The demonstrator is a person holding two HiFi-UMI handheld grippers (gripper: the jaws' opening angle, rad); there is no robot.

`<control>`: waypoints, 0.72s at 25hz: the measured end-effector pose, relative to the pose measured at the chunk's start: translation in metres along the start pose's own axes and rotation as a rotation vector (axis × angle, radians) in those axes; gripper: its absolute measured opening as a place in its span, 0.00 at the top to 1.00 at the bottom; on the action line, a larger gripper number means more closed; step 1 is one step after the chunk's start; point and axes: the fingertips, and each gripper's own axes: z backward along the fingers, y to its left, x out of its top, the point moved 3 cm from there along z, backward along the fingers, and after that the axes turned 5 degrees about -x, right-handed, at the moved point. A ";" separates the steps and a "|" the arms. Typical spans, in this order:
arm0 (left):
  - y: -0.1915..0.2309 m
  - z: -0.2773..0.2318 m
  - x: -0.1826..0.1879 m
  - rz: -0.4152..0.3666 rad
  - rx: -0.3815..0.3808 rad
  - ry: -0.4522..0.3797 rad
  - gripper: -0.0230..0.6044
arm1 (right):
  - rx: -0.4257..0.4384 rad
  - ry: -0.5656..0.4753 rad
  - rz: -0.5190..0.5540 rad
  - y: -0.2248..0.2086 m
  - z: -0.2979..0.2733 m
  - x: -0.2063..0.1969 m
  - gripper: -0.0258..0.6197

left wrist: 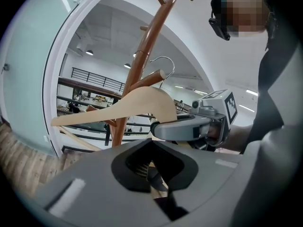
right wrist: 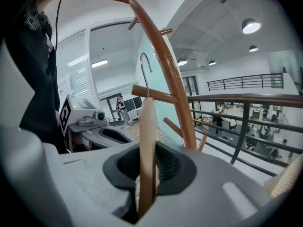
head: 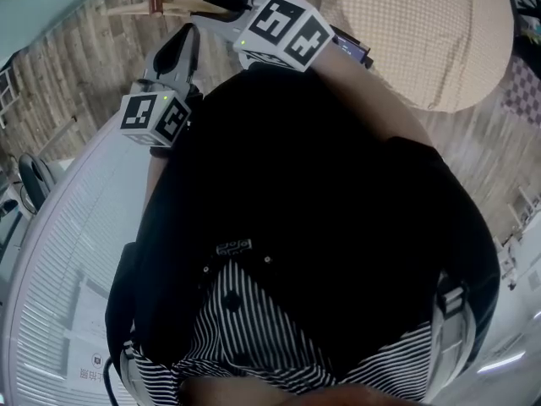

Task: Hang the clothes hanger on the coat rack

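The clothes hanger [left wrist: 128,105] is showing as a pale, unpainted wooden piece with a broad curved shoulder, a lower bar and a silver wire hook [left wrist: 163,57]. It is being held up against the brown coat rack [right wrist: 173,79], with the hook arching over the tip of one upward-slanted peg [right wrist: 156,94]. Whether the hook is resting on that peg cannot be told.

The right gripper [right wrist: 144,174] is pointing at the rack. Its jaws are clamping the hanger's wooden body, which is standing edge-on and upright between them.

The left gripper [left wrist: 158,178] is reaching in from the person's left, below the hanger and just beside the right gripper. Its jaws are sitting close together with a sliver of pale wood showing between them. Whether they are pinching that wood cannot be told.

In the head view, both grippers are extending forward from the person's black-clad torso toward the rack.

Each marker cube is carrying black-and-white square codes. A printed sheet [head: 89,370] at the lower left is bearing a small code. Its text is too small to read.
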 end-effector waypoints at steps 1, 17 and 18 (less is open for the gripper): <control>0.001 -0.001 0.000 0.004 0.003 0.000 0.96 | 0.001 0.000 -0.003 -0.001 0.000 0.000 0.88; 0.010 -0.021 -0.006 0.042 0.041 0.014 0.96 | -0.014 0.025 -0.020 -0.025 -0.009 -0.006 0.88; 0.010 -0.021 -0.004 0.043 0.041 0.013 0.96 | -0.016 0.029 -0.021 -0.026 -0.009 -0.007 0.88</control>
